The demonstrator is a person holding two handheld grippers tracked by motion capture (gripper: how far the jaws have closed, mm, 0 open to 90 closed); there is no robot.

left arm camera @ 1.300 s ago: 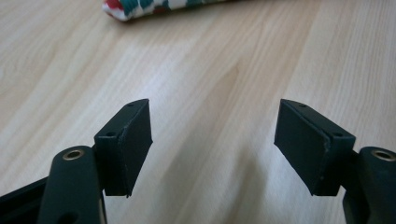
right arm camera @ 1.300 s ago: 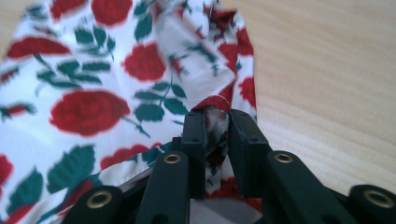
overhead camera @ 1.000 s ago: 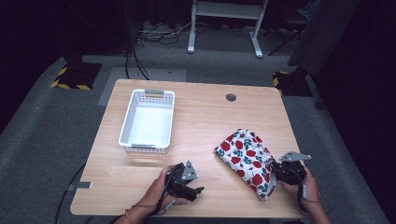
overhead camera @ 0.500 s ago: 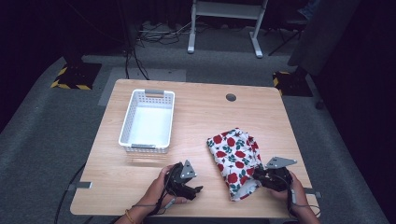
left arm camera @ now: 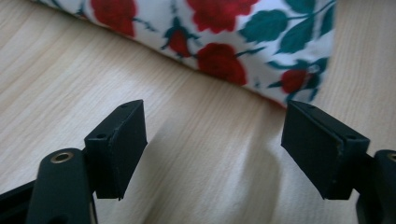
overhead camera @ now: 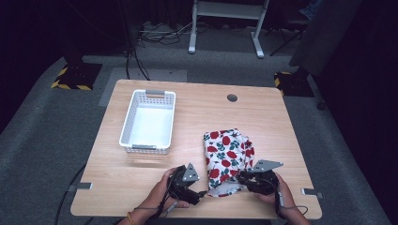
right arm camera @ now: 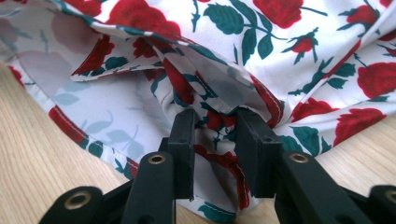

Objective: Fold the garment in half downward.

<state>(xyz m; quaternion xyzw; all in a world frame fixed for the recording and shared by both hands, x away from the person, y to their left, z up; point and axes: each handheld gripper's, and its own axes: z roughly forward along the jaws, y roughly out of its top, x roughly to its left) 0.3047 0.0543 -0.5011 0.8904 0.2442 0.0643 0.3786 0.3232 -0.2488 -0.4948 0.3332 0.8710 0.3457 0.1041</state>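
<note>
A white cloth printed with red roses and green leaves [overhead camera: 227, 158] lies folded on the front right part of the wooden table [overhead camera: 202, 117]. My right gripper [overhead camera: 245, 178] is at the cloth's near right corner, shut on a bunched fold of the cloth [right arm camera: 212, 123]. My left gripper [overhead camera: 199, 193] rests on the table just left of the cloth's near edge. Its jaws stand wide open over bare wood, with the cloth's hem [left arm camera: 243, 70] just beyond them and nothing between them.
An empty white plastic basket [overhead camera: 149, 122] stands on the left half of the table. A round cable hole [overhead camera: 232, 97] sits near the far edge. Grey carpet and a white desk frame [overhead camera: 225, 26] lie beyond the table.
The right gripper has dragged the cloth leftward and toward the table's front, so it now lies more upright and closer to the left gripper. The left gripper has barely moved.
</note>
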